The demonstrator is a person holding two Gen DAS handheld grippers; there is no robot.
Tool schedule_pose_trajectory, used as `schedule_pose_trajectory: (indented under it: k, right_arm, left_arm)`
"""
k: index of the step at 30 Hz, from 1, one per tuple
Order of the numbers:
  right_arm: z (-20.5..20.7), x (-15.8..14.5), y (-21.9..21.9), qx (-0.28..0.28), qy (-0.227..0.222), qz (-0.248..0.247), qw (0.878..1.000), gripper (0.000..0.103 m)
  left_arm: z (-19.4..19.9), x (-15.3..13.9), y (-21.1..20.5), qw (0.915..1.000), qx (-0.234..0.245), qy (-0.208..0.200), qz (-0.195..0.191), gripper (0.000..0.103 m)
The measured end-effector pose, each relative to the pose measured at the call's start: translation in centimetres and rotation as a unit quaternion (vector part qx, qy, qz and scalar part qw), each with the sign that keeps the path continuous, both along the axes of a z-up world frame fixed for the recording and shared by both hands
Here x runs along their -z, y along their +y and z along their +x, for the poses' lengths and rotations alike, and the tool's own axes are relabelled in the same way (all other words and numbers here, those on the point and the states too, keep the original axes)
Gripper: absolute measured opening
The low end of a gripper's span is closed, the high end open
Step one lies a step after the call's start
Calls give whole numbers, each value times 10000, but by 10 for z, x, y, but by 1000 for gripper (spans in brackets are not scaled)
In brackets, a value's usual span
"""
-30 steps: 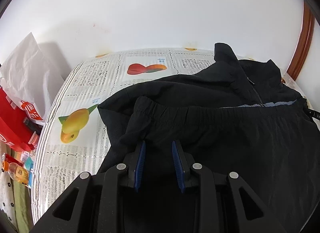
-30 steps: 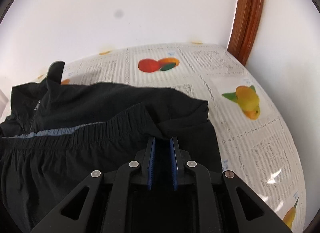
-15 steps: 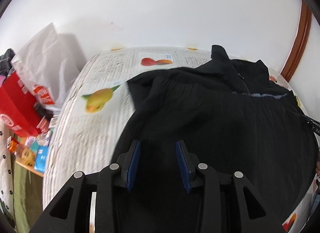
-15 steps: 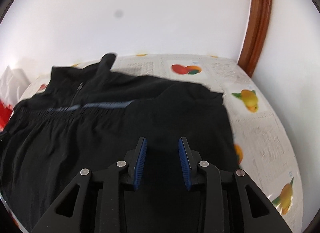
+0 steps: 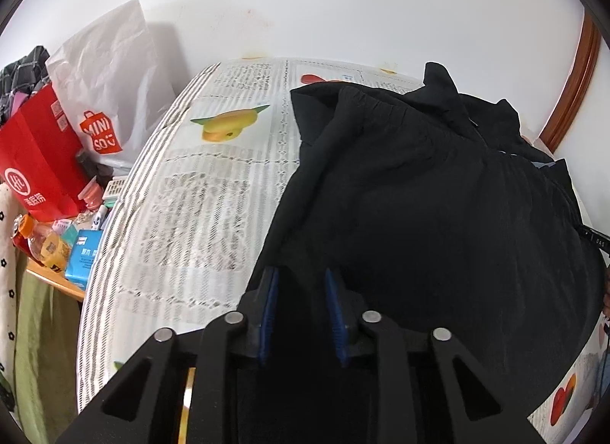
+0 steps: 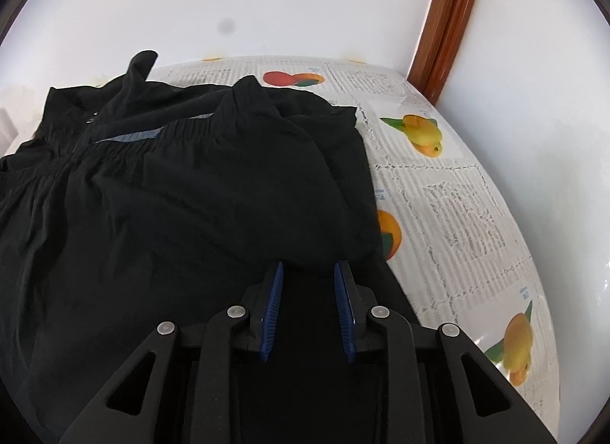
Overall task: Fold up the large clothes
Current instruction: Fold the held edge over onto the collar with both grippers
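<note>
Pulled back from the elastic hem toward the near edge of the bench [image 5: 198, 215] since a second ago, with much more of the black jacket [image 5: 438, 196] now ahead of both cameras. Opened at the hem half a second ago, by the look of the wider gap then.

Left tongs [image 5: 301, 272]: over the near left edge of the jacket, jaws apart and closing, dark cloth seen in the gap but not pressed by the pads. Right tongs [image 6: 310, 266]: over the near right part of the jacket [image 6: 171, 196], also apart and closing, likewise gripping nothing that can be made out.

Jacket across the middle of the bench, collar toward the far edge by the wall. Judged about half done: lower part already laid up over the body, elastic hem resting just short of the collar, a grey-blue strip showing under it. Probably left: one more fold from the near edge and some smoothing of wrinkles.

Writing: "MINISO" in orange on the white bag [image 5: 110, 74] beyond the left edge; white Chinese characters on the red bag [image 5: 34, 161], not readable for certain; "DAS" on a small black tag [image 5: 596, 241] at the right side of the jacket. Print on the bench cover and on the blue box [image 5: 82, 257] too blurred to read.
</note>
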State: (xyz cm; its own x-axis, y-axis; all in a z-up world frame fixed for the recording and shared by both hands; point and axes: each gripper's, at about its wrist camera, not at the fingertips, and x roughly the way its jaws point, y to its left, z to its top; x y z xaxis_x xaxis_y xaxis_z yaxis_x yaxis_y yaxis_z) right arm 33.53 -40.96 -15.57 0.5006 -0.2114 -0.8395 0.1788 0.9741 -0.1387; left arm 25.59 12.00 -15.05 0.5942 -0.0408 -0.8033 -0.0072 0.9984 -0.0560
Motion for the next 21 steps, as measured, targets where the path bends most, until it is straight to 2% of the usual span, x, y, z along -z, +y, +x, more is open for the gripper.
schedule_pose_trajectory:
  k: [2, 6, 11, 16, 19, 21]
  right_arm:
    - [6, 2, -9, 81, 23, -62, 9999, 23]
    - [14, 1, -34, 194, 23, 190, 9996, 23]
    - [23, 2, -55, 293, -58, 29, 9995, 23]
    - [30, 1, -78, 419, -75, 129, 9990, 23]
    - [27, -10, -81, 592, -45, 107, 9982, 25]
    - [17, -28, -71, 636, -184, 152, 9977, 25]
  left_arm:
    - [6, 0, -4, 10000, 34, -15, 11, 20]
    - [20, 3, -10, 9999, 108, -26, -41, 19]
    - [37, 6, -27, 9996, 278, -28, -55, 19]
    - [45, 6, -40, 9994, 350, -15, -5, 19]
    - [43, 6, -38, 9995, 299, 0, -30, 22]
    - [38, 5, -34, 9995, 279, 26, -117, 22]
